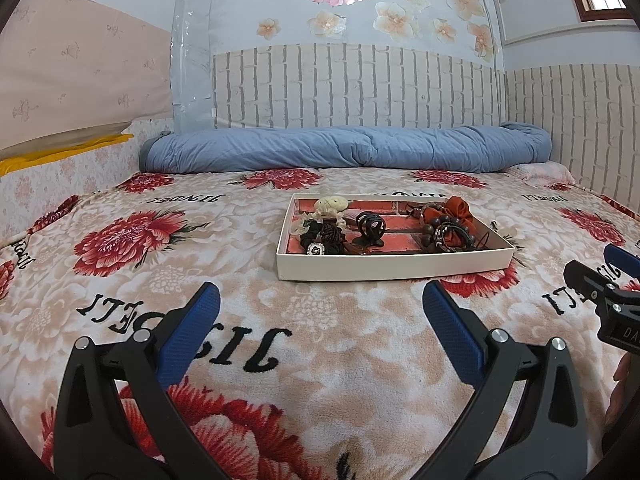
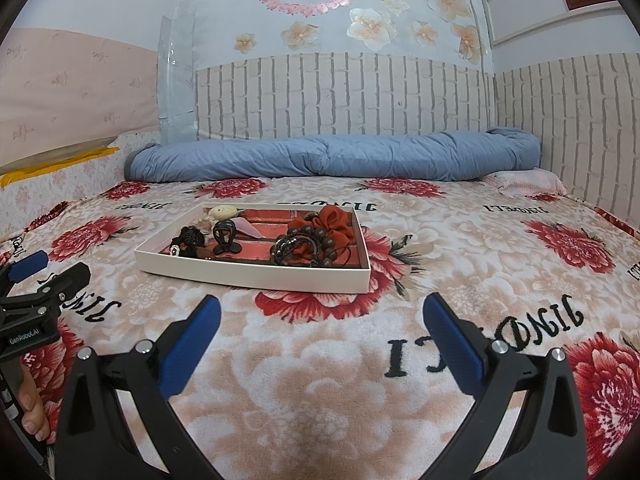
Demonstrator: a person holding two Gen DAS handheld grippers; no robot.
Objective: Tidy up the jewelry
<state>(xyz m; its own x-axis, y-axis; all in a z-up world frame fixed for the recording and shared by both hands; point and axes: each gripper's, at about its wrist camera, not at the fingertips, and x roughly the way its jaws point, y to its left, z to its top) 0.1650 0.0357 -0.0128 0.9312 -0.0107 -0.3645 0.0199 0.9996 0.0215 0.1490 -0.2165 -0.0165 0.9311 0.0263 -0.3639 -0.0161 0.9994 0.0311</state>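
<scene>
At centre frame on the bed (image 1: 200, 248), the tray (image 1: 392, 270) holds all the jewelry (image 1: 448, 228) in view, fitting a finished sort or one pending, while the left gripper (image 1: 320, 304) and right gripper (image 2: 322, 312) gape empty.

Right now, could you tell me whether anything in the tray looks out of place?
Nothing is spilled or damaged. The white tray sits flat on the blanket, but its accessories are unsorted: wooden bead bracelet and orange scrunchie lie heaped together at one end.
</scene>
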